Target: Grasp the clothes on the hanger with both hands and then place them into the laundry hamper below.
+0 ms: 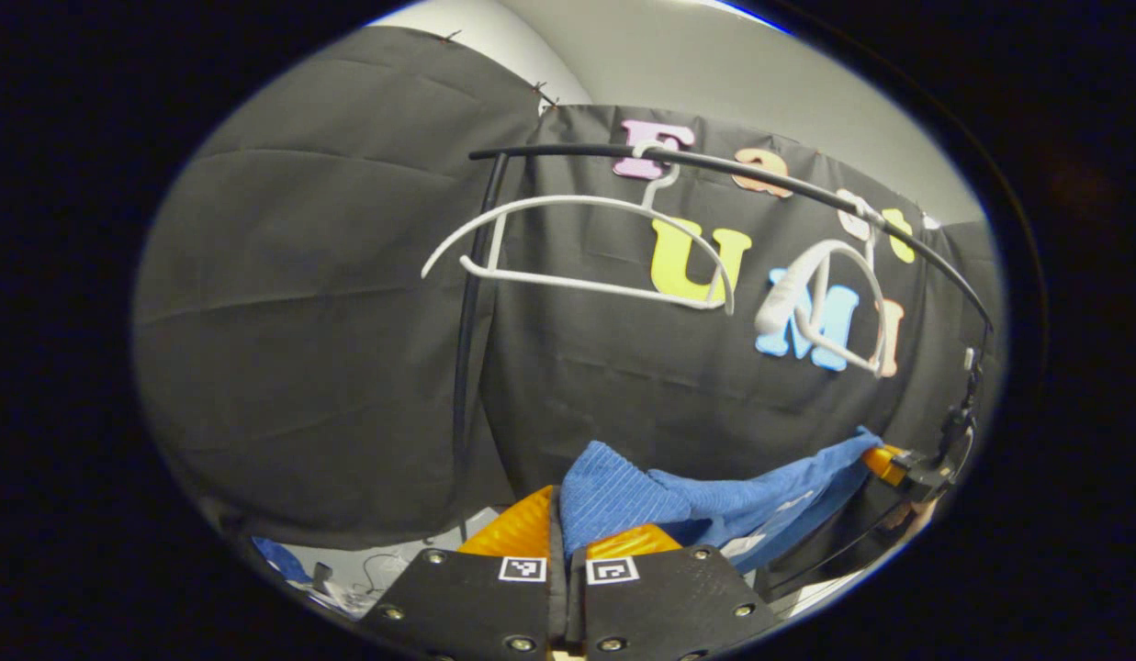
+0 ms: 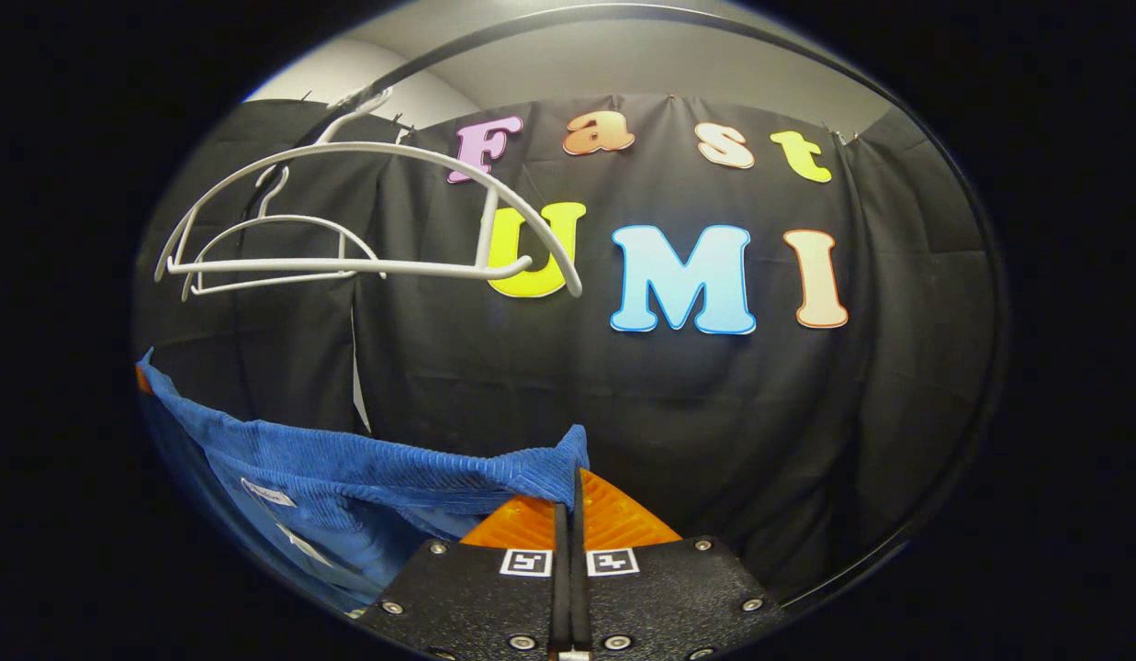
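Note:
A blue ribbed garment [image 1: 705, 509] hangs stretched between both grippers, off the hangers. My left gripper [image 1: 556, 528] is shut on one corner of it, the cloth bunching over the orange fingers [image 1: 517, 528]. The right gripper [image 1: 898, 459] shows far right in the left gripper view, holding the other end. In the right gripper view my right gripper [image 2: 572, 505] is shut on the garment [image 2: 347, 468], which sags away to the left. Two bare white hangers [image 1: 586, 248] [image 1: 829, 294] hang from the black rail [image 1: 760, 179] above.
The rail's black upright pole [image 1: 471, 349] stands left of the garment. White hangers [image 2: 347, 220] sit high left in the right gripper view. A patch of pale floor with cables and a bit of blue [image 1: 347, 574] shows low left.

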Tool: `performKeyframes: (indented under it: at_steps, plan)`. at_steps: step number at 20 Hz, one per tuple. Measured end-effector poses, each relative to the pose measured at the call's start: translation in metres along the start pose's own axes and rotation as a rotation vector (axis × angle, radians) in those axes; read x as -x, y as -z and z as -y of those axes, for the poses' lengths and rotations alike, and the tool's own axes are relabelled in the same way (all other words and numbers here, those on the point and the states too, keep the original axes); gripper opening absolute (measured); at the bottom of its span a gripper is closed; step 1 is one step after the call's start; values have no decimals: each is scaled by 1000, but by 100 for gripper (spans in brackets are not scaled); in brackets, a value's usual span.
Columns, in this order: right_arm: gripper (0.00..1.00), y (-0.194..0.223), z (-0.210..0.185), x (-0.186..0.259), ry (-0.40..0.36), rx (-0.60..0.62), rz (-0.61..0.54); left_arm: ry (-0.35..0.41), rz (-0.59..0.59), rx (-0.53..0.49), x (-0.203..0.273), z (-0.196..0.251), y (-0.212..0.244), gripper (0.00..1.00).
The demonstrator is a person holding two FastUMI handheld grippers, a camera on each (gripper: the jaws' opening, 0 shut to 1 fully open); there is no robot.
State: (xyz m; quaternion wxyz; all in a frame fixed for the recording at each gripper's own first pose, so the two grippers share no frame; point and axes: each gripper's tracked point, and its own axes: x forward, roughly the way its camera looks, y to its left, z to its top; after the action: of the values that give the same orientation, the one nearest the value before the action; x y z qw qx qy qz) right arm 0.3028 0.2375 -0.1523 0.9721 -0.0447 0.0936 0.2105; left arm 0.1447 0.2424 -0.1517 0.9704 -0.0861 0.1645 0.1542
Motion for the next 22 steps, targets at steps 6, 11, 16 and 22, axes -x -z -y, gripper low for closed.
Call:
performKeyframes:
  at_steps: [6,11,16,22]
  plan:
    - [0,8,-29,54,75,-40,-62,137,-39,-33,12,1,7,0]
    - [0,20,-74,100,120,-18,-119,310,-80,-96,13,17,23,1]
    - [0,31,-113,148,131,-27,-144,507,-92,-142,30,55,13,0]
    - [0,18,-144,191,102,-99,-162,650,-67,-130,33,100,-8,1]
